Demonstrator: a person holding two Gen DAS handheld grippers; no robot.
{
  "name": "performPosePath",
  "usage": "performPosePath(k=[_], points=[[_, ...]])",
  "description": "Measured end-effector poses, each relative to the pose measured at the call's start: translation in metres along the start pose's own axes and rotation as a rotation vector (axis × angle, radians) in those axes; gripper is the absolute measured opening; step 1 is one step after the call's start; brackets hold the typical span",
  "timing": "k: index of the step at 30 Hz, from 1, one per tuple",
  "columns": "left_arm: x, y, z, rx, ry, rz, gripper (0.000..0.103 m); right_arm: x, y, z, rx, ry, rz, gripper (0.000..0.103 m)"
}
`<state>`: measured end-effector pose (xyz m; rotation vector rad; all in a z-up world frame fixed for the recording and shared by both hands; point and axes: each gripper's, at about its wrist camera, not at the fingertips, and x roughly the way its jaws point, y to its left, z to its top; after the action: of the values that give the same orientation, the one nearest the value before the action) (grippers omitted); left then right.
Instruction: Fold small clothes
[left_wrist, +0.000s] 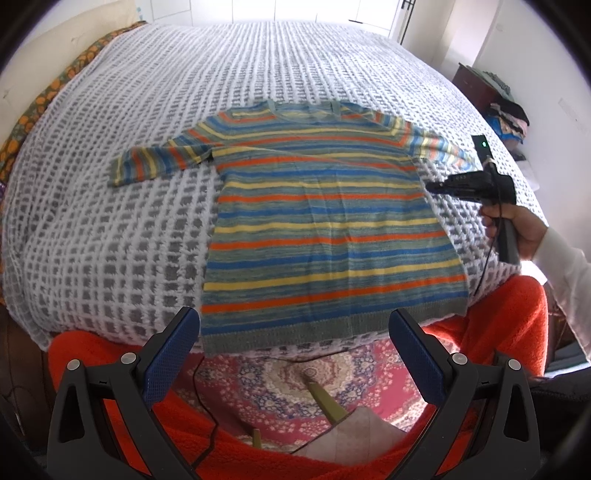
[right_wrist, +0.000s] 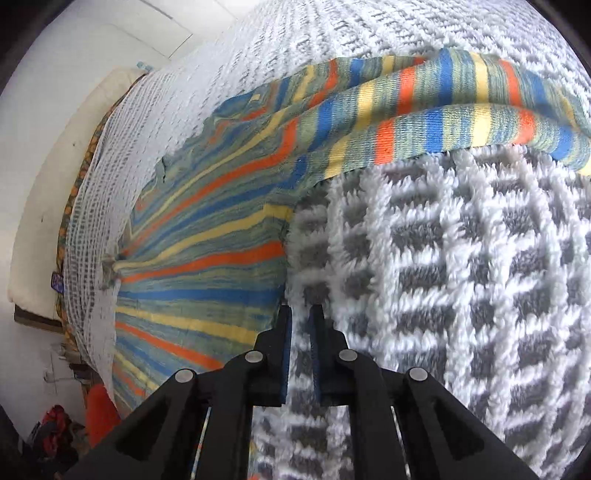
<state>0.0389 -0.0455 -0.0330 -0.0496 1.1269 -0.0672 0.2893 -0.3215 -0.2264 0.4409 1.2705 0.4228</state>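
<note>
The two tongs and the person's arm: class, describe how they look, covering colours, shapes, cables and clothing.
Left tongs: black angular frame, silver round rivets, two flat fingers faced with textured blue pads. Right tongs: same black frame, rivets and blue-edged pads; from the left camera, a grey handle and a thin black cable hanging down. The arm wears a white sleeve.

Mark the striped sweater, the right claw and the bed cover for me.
striped sweater (left_wrist: 325, 229): left wrist view, middle of its body.
right claw (right_wrist: 301, 314): right wrist view, midway between its fingertips.
bed cover (right_wrist: 461, 277): right wrist view, bare checked part beside the sweater.
</note>
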Motion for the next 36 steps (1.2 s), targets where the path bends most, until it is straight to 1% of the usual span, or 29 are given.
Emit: performPosePath(k=[2, 3, 4, 5, 6, 7, 8, 9, 11, 12, 14, 15, 16, 17, 18, 19, 21, 23, 24, 25, 26, 27, 29, 31, 34, 35, 36], points=[[0.000, 0.002, -0.001, -0.004, -0.004, 0.000, 0.102, -0.006, 0.013, -0.017, -0.065, 0.073, -0.002, 0.013], [0.001, 0.004, -0.001, -0.011, -0.003, -0.006, 0.102, -0.004, 0.019, -0.028, -0.086, 0.121, 0.004, 0.016], [0.001, 0.006, -0.001, -0.019, -0.001, -0.013, 0.102, -0.004, 0.025, -0.042, -0.099, 0.171, 0.031, 0.022], [0.003, 0.008, -0.001, -0.025, 0.001, -0.019, 0.102, -0.001, 0.029, -0.056, -0.113, 0.220, 0.057, 0.023], [0.004, 0.009, -0.001, -0.028, 0.004, -0.022, 0.102, 0.003, 0.034, -0.073, -0.145, 0.279, 0.056, 0.023], [0.005, 0.010, -0.001, -0.027, 0.007, -0.020, 0.102, 0.006, 0.039, -0.088, -0.194, 0.322, 0.008, 0.023], [0.005, 0.011, -0.001, -0.024, 0.008, -0.014, 0.102, 0.004, 0.042, -0.100, -0.239, 0.341, -0.051, 0.022], [0.005, 0.012, -0.002, -0.022, 0.005, -0.008, 0.102, -0.003, 0.042, -0.107, -0.255, 0.335, -0.084, 0.021], [0.005, 0.016, -0.003, -0.024, 0.002, 0.001, 0.102, -0.027, 0.035, -0.112, -0.219, 0.283, -0.134, 0.021], [0.007, 0.019, -0.004, -0.031, 0.007, 0.002, 0.102, -0.038, 0.032, -0.114, -0.209, 0.253, -0.179, 0.023], [0.014, 0.025, -0.005, -0.048, 0.021, -0.001, 0.102, -0.055, 0.040, -0.119, -0.248, 0.195, -0.299, 0.023], [0.018, 0.028, -0.005, -0.051, 0.023, -0.002, 0.102, -0.063, 0.047, -0.123, -0.267, 0.167, -0.323, 0.023], [0.023, 0.030, -0.005, -0.046, 0.021, -0.001, 0.102, -0.068, 0.056, -0.126, -0.273, 0.137, -0.309, 0.024], [0.029, 0.030, -0.003, -0.029, 0.019, 0.003, 0.102, -0.072, 0.067, -0.130, -0.269, 0.108, -0.272, 0.024], [0.038, 0.030, -0.001, -0.009, 0.027, 0.013, 0.102, -0.074, 0.078, -0.134, -0.262, 0.077, -0.224, 0.029], [0.045, 0.029, 0.001, 0.008, 0.025, 0.015, 0.102, -0.075, 0.087, -0.138, -0.256, 0.048, -0.180, 0.041], [0.060, 0.028, 0.010, 0.032, 0.007, -0.005, 0.102, -0.068, 0.107, -0.145, -0.246, -0.006, -0.113, 0.052], [0.080, 0.028, 0.019, 0.032, -0.005, -0.039, 0.102, -0.053, 0.127, -0.149, -0.239, -0.039, -0.069, 0.052], [0.092, 0.030, 0.022, 0.028, -0.007, -0.054, 0.102, -0.044, 0.133, -0.150, -0.227, -0.039, -0.055, 0.052], [0.108, 0.032, 0.025, 0.018, -0.002, -0.046, 0.102, -0.035, 0.138, -0.149, -0.219, -0.034, -0.051, 0.052], [0.121, 0.033, 0.026, 0.006, 0.004, -0.034, 0.102, -0.019, 0.156, -0.147, -0.224, -0.031, -0.060, 0.052], [0.138, 0.035, 0.026, -0.002, 0.012, -0.022, 0.102, -0.014, 0.162, -0.148, -0.244, -0.029, -0.076, 0.052], [0.168, 0.038, 0.022, 0.002, 0.057, 0.018, 0.102, -0.013, 0.177, -0.155, -0.294, -0.022, -0.101, 0.052], [0.191, 0.039, 0.014, 0.015, 0.100, 0.042, 0.102, -0.019, 0.178, -0.153, -0.307, -0.022, -0.107, 0.052], [0.192, 0.032, 0.004, 0.075, 0.068, 0.074, 0.103, -0.016, 0.174, -0.162, -0.294, -0.025, -0.110, 0.052], [0.193, 0.029, 0.001, 0.097, 0.078, 0.084, 0.103, -0.014, 0.173, -0.165, -0.286, -0.028, -0.110, 0.052], [0.197, 0.027, 0.000, 0.121, 0.100, 0.079, 0.103, -0.012, 0.173, -0.165, -0.277, -0.028, -0.108, 0.052]])
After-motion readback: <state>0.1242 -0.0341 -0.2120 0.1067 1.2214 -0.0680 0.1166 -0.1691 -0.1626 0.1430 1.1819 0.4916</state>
